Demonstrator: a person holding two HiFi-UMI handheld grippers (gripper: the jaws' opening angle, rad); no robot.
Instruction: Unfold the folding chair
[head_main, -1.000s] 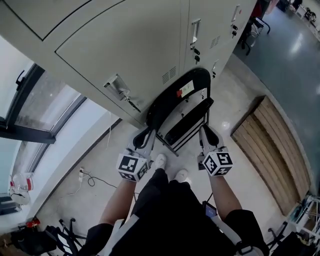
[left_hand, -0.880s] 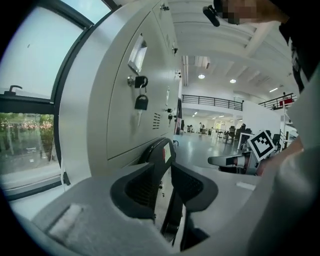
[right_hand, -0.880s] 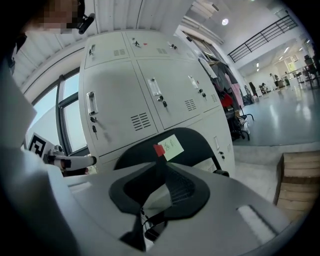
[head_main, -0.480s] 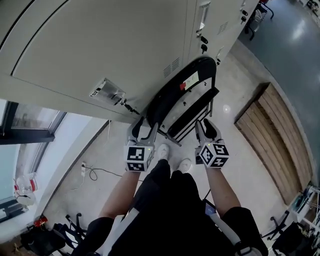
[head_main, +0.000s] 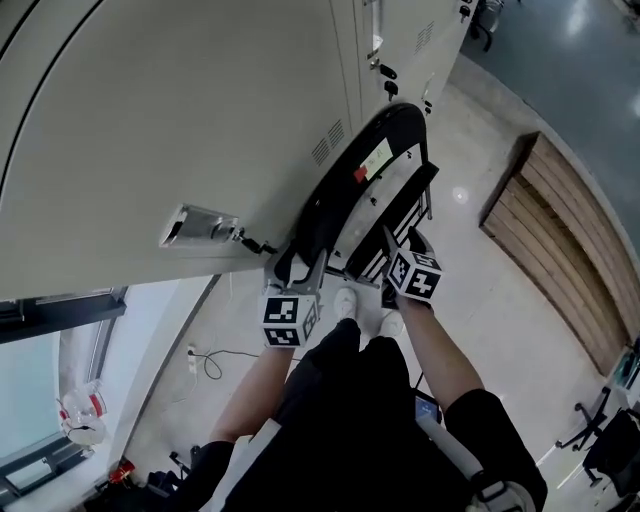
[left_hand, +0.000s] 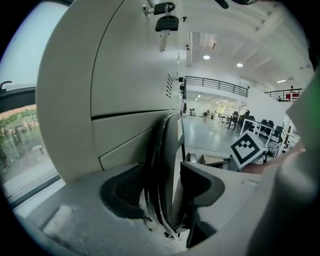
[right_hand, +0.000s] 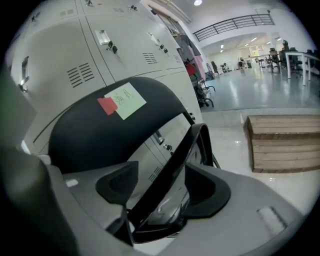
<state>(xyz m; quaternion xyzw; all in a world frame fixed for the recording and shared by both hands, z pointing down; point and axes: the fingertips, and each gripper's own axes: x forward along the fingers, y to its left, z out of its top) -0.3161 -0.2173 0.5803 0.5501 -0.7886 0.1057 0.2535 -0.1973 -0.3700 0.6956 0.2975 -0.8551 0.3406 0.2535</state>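
Obstacles: we list lockers (head_main: 200, 120) close behind the folding chair (head_main: 345, 185) and a wooden platform (head_main: 570, 250) to the right. Free: floor (head_main: 480, 260) between chair and platform.

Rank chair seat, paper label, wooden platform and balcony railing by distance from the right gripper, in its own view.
1. chair seat, between the open jaws
2. paper label, on the backrest, upper left
3. wooden platform, on the floor, right
4. balcony railing, far background, top

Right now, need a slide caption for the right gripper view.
Right hand-held gripper, its jaws just opening, straddles the folded seat of a black folding chair in front of grey lockers.
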